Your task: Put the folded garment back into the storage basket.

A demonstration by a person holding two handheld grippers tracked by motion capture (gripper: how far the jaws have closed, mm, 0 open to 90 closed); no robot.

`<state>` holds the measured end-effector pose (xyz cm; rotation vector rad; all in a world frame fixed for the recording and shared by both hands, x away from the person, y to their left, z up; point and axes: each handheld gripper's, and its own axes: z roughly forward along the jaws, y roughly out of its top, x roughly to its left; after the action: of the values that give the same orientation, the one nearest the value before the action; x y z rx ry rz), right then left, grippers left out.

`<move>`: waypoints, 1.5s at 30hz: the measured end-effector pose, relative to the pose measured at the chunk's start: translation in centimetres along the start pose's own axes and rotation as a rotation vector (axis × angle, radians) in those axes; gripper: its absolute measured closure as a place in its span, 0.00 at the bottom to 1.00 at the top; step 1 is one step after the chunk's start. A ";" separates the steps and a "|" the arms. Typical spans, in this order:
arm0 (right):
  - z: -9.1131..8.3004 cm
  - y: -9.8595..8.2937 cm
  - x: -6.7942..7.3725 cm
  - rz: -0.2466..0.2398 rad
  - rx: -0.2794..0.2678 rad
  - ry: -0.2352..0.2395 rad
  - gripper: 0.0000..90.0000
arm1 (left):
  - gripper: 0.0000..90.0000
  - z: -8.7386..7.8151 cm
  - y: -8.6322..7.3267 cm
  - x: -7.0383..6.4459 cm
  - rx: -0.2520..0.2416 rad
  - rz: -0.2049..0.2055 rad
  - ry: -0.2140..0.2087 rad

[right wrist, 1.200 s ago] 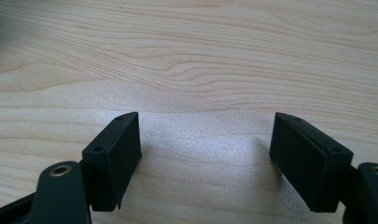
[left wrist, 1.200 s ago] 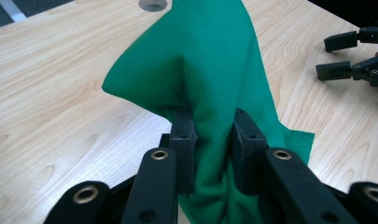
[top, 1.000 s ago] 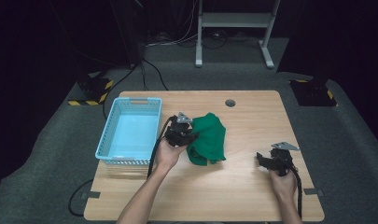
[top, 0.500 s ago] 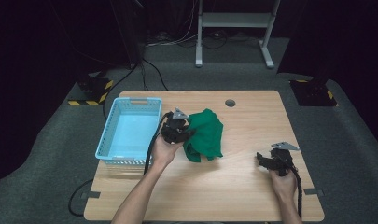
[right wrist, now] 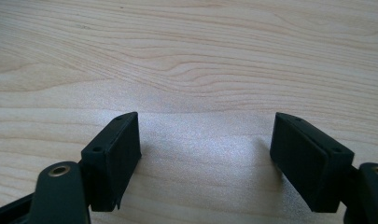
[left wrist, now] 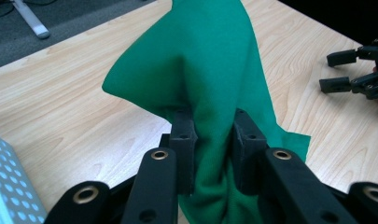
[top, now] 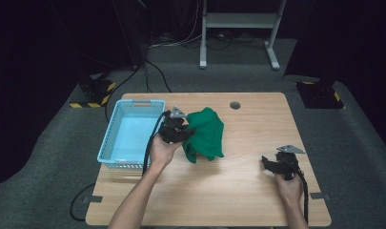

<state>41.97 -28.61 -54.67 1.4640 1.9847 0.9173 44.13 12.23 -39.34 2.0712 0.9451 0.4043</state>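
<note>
Right now, wooden table (top: 238,191) carries everything; taking the blue basket (top: 128,136) as my landmark, it sits at the table's left edge, open top, nothing inside that I can see.

Green cloth (top: 207,131): just right of the basket, bunched, partly lifted off the wood. Its lower folds trail on the table. I hold it high on a gathered ridge, likely so the rest hangs free and clears the basket's near wall on the way over.

Left gripper (top: 177,130): between basket and cloth, close to the basket's right rim. Jaws pressed onto a fold of the cloth; from the left gripper view the fabric rises in a peak above the pads (left wrist: 184,140) and spills down on both sides.

Right gripper (top: 280,164): well right of the basket, near the table's right edge, low over bare wood. Jaws spread wide, nothing between them — parked out of the way, I judge.

Room: short clear run from cloth to basket rim. The rim is the one edge to mind; a trailing hem could snag it. Open wood beyond the cloth.
</note>
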 end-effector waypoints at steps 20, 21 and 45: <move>0.0 0.0 0.0 -0.001 0.001 0.003 0.27 | 0.82 -2.3 0.5 1.7 -0.039 -0.031 0.020; 0.0 0.0 0.0 -0.001 0.001 0.003 0.27 | 0.82 -2.4 0.5 1.8 -0.042 -0.034 0.022; 0.0 0.0 0.1 -0.001 0.001 0.003 0.27 | 0.82 -4.6 0.4 3.7 -0.070 -0.063 0.074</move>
<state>41.99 -28.53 -54.66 1.4624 1.9885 0.9188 44.18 17.30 -36.29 1.9701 1.0225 0.4768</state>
